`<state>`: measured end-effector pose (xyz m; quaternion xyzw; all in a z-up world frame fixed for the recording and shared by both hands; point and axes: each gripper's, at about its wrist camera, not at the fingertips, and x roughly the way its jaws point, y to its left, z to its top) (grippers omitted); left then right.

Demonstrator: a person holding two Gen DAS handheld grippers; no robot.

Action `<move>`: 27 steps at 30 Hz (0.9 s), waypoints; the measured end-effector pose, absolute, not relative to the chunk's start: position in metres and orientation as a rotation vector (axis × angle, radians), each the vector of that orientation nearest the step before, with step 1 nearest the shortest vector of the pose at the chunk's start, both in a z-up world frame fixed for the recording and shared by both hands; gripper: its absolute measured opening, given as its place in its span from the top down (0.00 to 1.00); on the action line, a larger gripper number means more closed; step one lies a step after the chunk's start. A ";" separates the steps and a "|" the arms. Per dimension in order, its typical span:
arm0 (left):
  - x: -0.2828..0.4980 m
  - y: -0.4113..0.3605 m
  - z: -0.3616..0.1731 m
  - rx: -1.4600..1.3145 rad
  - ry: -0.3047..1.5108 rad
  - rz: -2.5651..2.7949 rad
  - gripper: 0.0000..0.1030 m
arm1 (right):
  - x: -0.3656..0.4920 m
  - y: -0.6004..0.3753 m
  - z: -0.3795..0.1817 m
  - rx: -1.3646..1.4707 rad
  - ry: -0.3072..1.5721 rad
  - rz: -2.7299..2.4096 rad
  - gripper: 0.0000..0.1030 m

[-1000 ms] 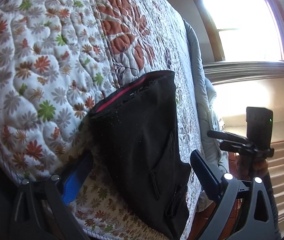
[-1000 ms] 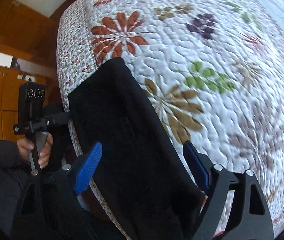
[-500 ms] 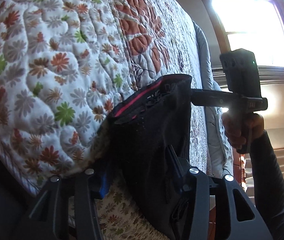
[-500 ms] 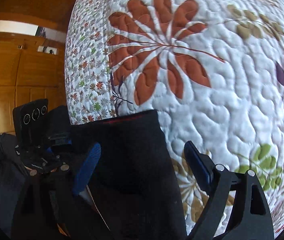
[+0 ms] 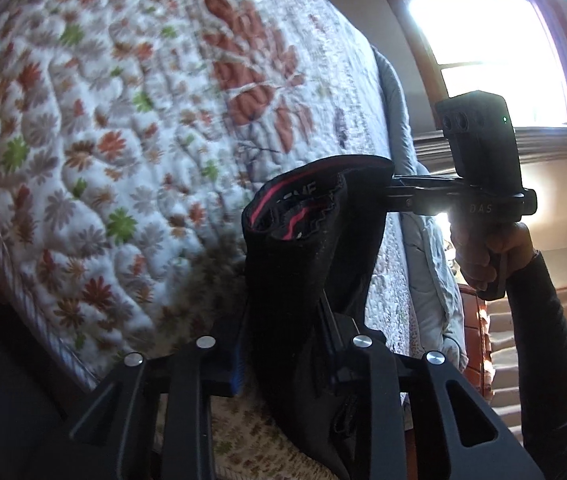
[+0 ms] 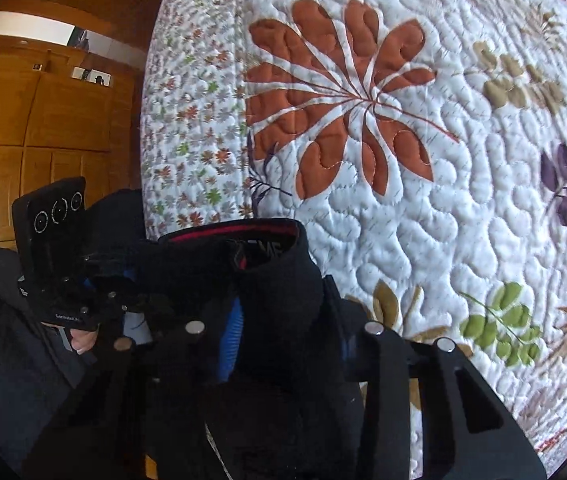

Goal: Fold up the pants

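Note:
Black pants [image 5: 307, 264] with a red-trimmed waistband lie at the edge of a flowered quilt [image 5: 103, 140]. My left gripper [image 5: 283, 344] has its jaws closing, and the bunched waist fabric is squeezed between them. In the right wrist view my right gripper [image 6: 283, 320] is also closing its jaws on the pants [image 6: 275, 280], with a blue pad [image 6: 229, 340] pressed into the cloth. Each view shows the other gripper: the right gripper [image 5: 393, 192] reaches the waistband from the right, and the left tool's body [image 6: 55, 248] sits at the left.
The quilt [image 6: 443, 200] covers a wide bed ahead. A grey blanket [image 5: 423, 240] hangs off the bed's far side below a bright window [image 5: 495, 60]. Carpeted stairs [image 5: 543, 320] rise at the right. Wooden cabinets [image 6: 43, 120] stand behind the left hand.
Both grippers went from wide open to closed on the waist end of the pants. The right gripper came in along the pants to the waistband. The waistband has bunched and lifted.

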<state>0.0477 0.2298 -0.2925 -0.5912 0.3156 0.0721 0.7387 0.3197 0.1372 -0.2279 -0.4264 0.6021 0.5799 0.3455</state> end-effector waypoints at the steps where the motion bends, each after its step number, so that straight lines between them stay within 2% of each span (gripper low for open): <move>1: 0.048 0.229 -0.287 -1.285 0.687 0.152 0.73 | 0.317 0.134 -0.218 -1.113 1.542 1.501 0.66; 18: 0.065 0.165 -0.158 -1.037 0.593 -0.048 0.77 | 0.306 0.041 -0.070 -1.127 1.299 1.357 0.73; 27: 0.078 0.117 -0.109 -0.901 0.592 -0.144 0.77 | 0.306 -0.022 -0.018 -1.085 1.231 1.267 0.75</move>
